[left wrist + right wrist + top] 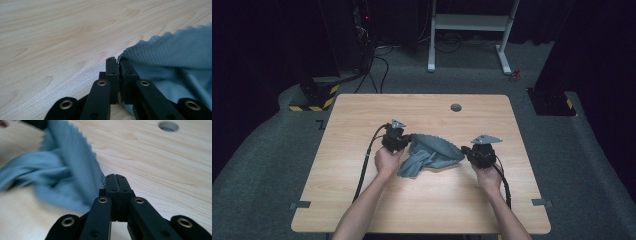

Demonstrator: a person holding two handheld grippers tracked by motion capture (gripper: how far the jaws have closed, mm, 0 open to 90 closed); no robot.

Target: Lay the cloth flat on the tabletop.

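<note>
- The grey-blue cloth point(429, 154) lies crumpled mid-table point(362, 115), stretched between both grippers.
- The left gripper point(117, 62) is clenched on the cloth's corner.
- The right gripper point(116, 180) is clamped on another edge.
- No readable writing or label shows on the cloth.

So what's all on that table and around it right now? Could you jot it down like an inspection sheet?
Surface: light wooden table with a round hole near its far edge; small grey tape tabs at the near corners.
Job's things: one blue-grey cloth with a zigzag edge, bunched between the two grippers.
Clutter: nothing seen.
Grippers: left gripper shut on a corner of the cloth; right gripper shut on the cloth's edge.
Cables: a black cable trails from each gripper toward the near edge.
Surroundings: grey carpet, a white table frame beyond, yellow-black striped base at far left, dark curtains.
</note>
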